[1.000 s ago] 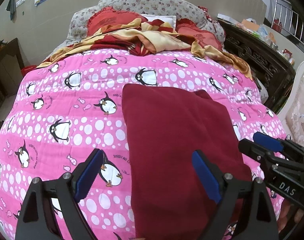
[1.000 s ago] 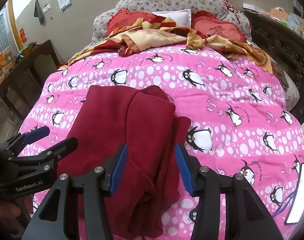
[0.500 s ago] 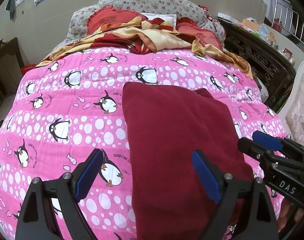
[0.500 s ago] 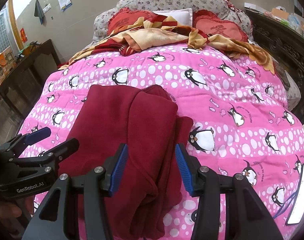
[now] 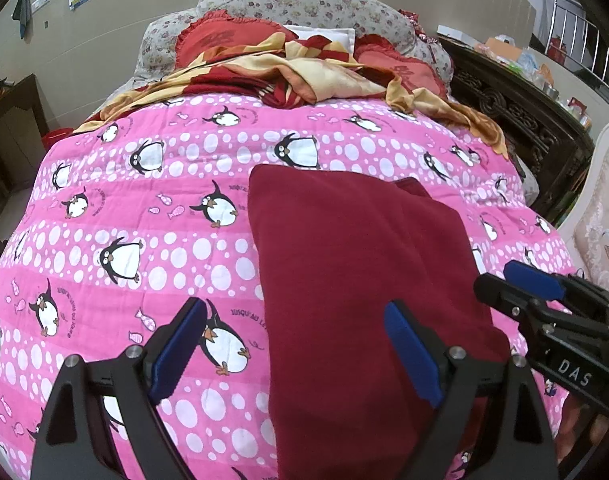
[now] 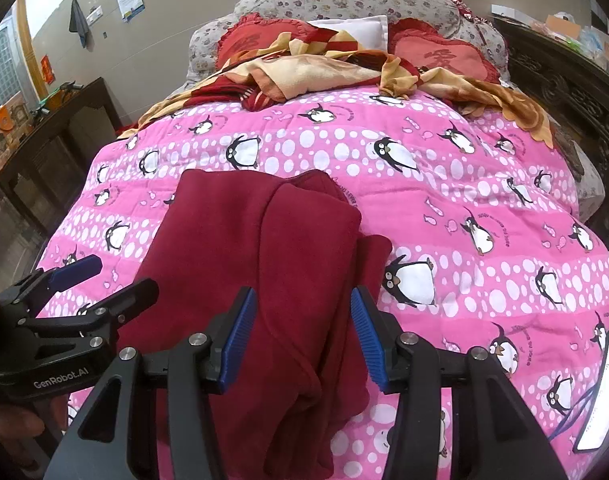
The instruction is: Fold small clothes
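Observation:
A dark red garment lies folded lengthwise on the pink penguin quilt; in the right wrist view the garment shows overlapping layers and a loose edge at its right side. My left gripper is open and empty, above the garment's near left edge. My right gripper is open and empty, above the garment's near right part. Each gripper also shows in the other's view: the right gripper at the right, the left gripper at the left.
A crumpled red and yellow blanket and red pillows lie at the head of the bed. A dark carved wooden frame runs along the right. A phone lies at the quilt's near right edge. A dark cabinet stands left.
Both grippers have drawn slightly back and up from the garment, staying open. The garment has not moved.

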Available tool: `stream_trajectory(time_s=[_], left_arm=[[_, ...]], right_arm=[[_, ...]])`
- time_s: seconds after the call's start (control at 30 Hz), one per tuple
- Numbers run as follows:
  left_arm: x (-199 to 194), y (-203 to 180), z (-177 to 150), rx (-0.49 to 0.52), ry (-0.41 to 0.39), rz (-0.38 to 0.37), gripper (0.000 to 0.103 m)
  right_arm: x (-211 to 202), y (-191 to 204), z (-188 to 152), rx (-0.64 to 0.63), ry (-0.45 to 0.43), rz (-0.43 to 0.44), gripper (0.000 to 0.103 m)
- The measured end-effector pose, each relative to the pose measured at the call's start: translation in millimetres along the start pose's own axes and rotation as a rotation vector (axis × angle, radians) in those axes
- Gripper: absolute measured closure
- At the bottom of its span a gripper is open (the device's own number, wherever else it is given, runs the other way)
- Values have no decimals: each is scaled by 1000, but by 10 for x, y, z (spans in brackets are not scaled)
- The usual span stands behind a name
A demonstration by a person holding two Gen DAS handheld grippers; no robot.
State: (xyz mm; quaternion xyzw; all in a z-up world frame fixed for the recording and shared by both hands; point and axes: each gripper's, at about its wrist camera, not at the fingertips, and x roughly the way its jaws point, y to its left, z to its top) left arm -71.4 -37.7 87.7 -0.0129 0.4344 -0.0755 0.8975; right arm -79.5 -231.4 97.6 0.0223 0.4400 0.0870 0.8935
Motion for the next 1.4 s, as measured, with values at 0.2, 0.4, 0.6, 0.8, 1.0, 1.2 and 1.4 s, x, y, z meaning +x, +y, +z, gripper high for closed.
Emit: stream_trajectory(time_s=[0.2, 0.4, 0.6, 0.8, 1.0, 1.2, 1.4], left_arm=[[15, 11, 4, 0, 3, 2, 10], [42, 36, 17, 2, 10, 6, 10], [62, 37, 11, 0, 17, 7, 10], [64, 38, 4, -1, 17, 8, 10], [69, 39, 4, 0, 17, 8, 10], [69, 46, 5, -2, 17, 5, 10], [60, 61, 0, 4, -1, 0, 10]], right_arm=[[19, 2, 8, 0, 5, 3, 52], [28, -2, 6, 4, 6, 4, 52], [61, 3, -8, 5, 12, 5, 52], [63, -2, -8, 8, 14, 8, 52], [66, 7, -16, 7, 16, 9, 52], [69, 8, -18, 8, 16, 8, 52], [83, 10, -24, 8, 15, 8, 52]])
